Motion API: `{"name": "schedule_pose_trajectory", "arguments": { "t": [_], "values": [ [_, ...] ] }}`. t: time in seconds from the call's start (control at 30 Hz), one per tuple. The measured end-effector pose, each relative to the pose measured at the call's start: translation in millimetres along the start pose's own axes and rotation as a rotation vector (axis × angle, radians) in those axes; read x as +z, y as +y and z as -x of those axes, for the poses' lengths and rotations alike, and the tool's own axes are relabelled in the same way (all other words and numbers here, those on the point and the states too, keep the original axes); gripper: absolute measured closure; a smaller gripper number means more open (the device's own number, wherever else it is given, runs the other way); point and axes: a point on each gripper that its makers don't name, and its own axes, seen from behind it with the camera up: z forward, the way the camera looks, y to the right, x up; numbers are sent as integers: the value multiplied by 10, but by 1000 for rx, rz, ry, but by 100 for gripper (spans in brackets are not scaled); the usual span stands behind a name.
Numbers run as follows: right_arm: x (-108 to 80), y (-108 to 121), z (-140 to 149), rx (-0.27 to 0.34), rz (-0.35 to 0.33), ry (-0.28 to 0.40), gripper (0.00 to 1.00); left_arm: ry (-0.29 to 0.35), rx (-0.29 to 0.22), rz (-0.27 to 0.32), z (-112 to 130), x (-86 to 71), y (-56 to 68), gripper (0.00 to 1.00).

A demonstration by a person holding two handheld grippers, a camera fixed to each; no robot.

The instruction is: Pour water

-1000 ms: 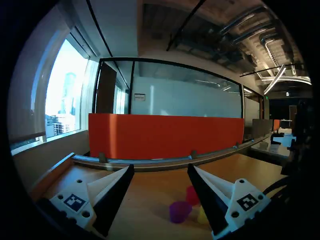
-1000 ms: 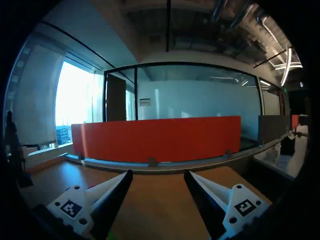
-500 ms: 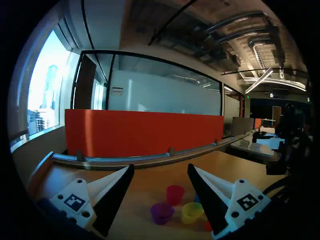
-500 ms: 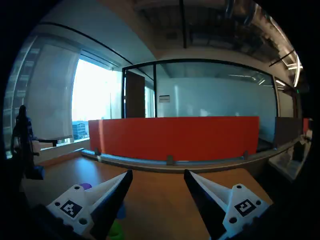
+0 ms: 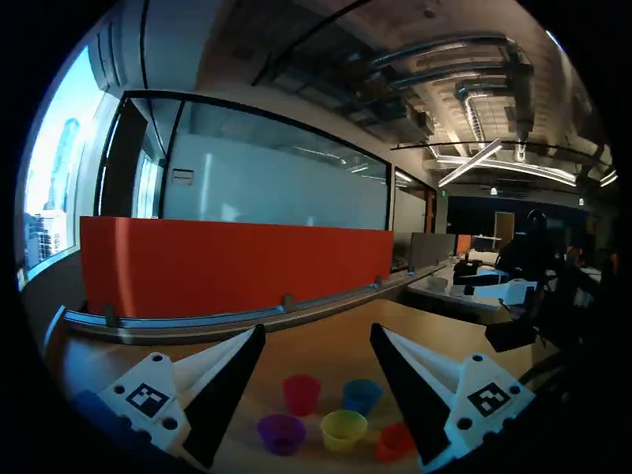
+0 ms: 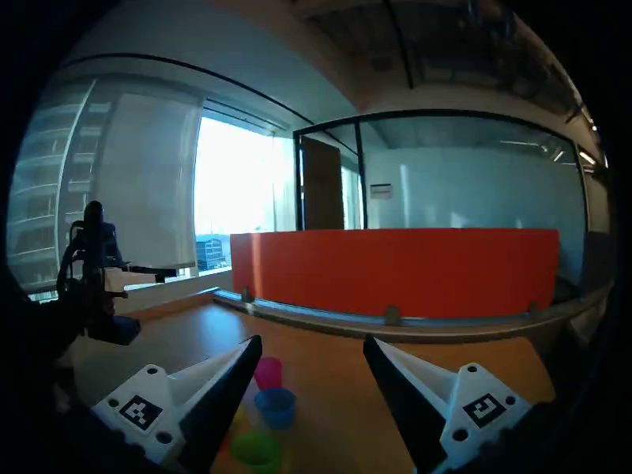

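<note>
Fingers of the left gripper (image 5: 317, 327) and right gripper (image 6: 311, 339) are being held wide apart, empty. A small plastic pink cup (image 5: 302, 393), blue cup (image 5: 363, 393), purple cup (image 5: 281, 432), yellow cup (image 5: 344, 428) and red cup (image 5: 391, 441) are being seen clustered on the wooden table (image 5: 332, 351).

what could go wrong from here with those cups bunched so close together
1. The pink cup, blue cup, purple cup and yellow cup sit tightly clustered. The open left gripper reaching for one could easily knock a neighbour over.
2. The right gripper is also open and empty, facing the same cluster, so the two grippers might collide over the cups.
</note>
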Motion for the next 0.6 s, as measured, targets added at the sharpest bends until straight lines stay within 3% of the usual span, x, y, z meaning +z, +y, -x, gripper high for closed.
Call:
{"name": "schedule_pose_trajectory", "arguments": {
  "t": [0.2, 0.6],
  "values": [
    [31, -35, 81, -16, -23, -28, 0, -14, 24, 66, -36, 111, 85, 1],
    [68, -207, 400, -74, -96, -126, 0, -118, 90, 167, 251, 361, 197, 1]
  ]
}}
